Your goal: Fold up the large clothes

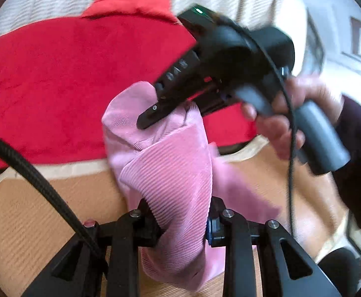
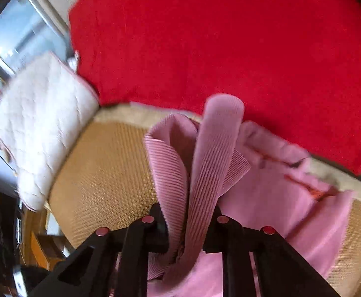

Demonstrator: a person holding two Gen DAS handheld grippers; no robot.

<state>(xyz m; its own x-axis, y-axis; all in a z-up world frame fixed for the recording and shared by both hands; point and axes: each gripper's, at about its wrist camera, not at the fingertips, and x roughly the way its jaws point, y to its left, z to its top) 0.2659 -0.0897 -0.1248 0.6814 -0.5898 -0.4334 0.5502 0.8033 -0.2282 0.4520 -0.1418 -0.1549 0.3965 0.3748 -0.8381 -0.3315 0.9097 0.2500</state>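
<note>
Pink ribbed knit: one garment [image 1: 173, 163], bunched, lifted over the tan woven mat [image 2: 106, 173] near the mat's edge by the one red blanket [image 2: 230, 49]. Its ribbed band runs lengthwise away from each camera. Two tongs: left tongs [image 1: 183, 225] clenched on the band, right tongs [image 2: 188, 230] likewise clamped on it. One white quilted cushion [image 2: 41, 123] sits at the mat's corner.

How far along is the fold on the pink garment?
Early. Done: only the pickup; both grippers are shut on the ribbed pink garment, left gripper and right gripper each pinching a bunch. In hand: it hangs bunched above the woven mat, near the red blanket. Left: spreading it flat and every fold; no neat crease is visible.
</note>
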